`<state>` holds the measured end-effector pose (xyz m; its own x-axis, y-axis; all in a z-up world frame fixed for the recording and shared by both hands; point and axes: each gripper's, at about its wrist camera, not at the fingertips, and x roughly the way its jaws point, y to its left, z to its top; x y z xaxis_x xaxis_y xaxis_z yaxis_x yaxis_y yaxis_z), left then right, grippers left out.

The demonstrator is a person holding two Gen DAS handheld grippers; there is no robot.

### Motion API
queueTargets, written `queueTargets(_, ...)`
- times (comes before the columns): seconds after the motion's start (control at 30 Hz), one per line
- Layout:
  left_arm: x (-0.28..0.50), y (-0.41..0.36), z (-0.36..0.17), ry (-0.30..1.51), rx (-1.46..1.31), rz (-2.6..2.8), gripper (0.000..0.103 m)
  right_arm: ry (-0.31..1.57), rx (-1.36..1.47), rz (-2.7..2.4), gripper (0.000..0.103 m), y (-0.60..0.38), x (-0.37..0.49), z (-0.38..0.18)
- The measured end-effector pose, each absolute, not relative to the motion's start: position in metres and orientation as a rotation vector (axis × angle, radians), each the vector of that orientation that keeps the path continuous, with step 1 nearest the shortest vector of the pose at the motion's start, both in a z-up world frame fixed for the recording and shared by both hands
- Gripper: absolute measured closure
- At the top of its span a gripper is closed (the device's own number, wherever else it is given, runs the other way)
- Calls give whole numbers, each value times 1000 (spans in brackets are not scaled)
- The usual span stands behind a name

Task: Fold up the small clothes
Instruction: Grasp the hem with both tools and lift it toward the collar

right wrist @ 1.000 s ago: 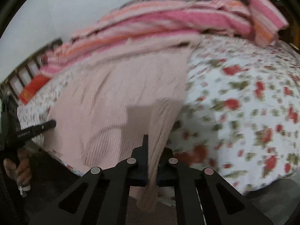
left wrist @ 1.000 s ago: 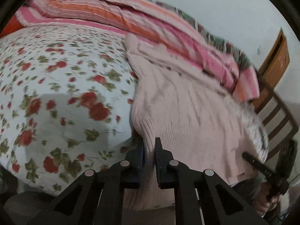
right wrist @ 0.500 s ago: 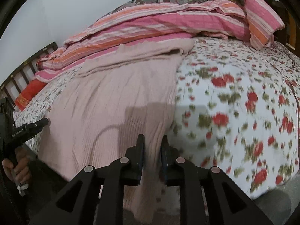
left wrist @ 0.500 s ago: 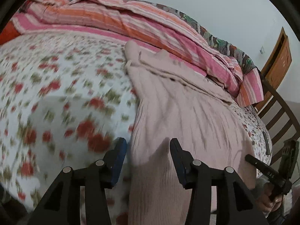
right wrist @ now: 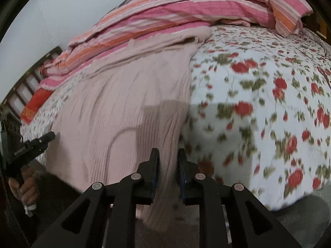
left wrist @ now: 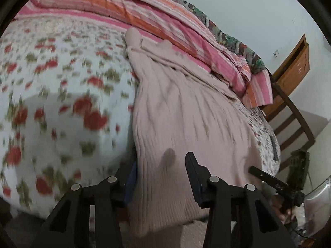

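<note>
A pale pink ribbed sweater (left wrist: 186,113) (right wrist: 124,103) lies lengthwise on the floral bedsheet (left wrist: 62,82) (right wrist: 258,93), its hem hanging over the near bed edge. My left gripper (left wrist: 161,161) is at the hem's left corner. Its jaws stand apart and are closing, with the knit between them and the pads clear of it. My right gripper (right wrist: 168,152) is at the hem's right corner, its jaws a narrow gap apart, with the cloth hanging in the gap unpressed.
A pink and orange striped blanket (left wrist: 165,20) (right wrist: 186,10) is heaped along the far side of the bed. A wooden chair (left wrist: 293,119) stands at the right. A slatted headboard (right wrist: 20,91) and a red pillow (right wrist: 35,105) are at the left. A hand (right wrist: 22,188) holds the left gripper's handle.
Both grippers were shut on the hem's corners a second ago. Both have since parted and let the hem go, the left one widely. The hem now hangs over the bed edge.
</note>
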<state>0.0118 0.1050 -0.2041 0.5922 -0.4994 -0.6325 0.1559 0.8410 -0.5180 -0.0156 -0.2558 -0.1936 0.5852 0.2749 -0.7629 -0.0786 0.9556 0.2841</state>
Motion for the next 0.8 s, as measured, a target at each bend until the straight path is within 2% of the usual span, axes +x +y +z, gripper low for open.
queueTargets(0.23,-11,101,-210,876,-429,-403,62,938,243,230,81,-254,-38,-200)
queueTargets(0.33,-19,102,-213,885,-437,-401,65,940,250,238,80,-253,-41,-200)
queueTargets(0.47,-23,102,-216,902,-452,-392,85,938,246,236,80,-252,-41,-200)
queueTargets(0.5,-22,102,-217,903,-465,-390,93,939,242,236,81,-251,-40,-200)
queueTargets(0.53,-22,105,-217,900,-492,-398,96,945,237,240,84,-250,-39,-200)
queueTargets(0.57,-22,108,-217,891,-527,-408,96,954,235,250,92,-249,-38,-201)
queueTargets(0.6,-23,112,-216,877,-561,-417,96,956,229,252,94,-247,-37,-201)
queueTargets(0.8,-25,128,-185,777,-633,-428,96,880,283,305,98,-253,-43,-174)
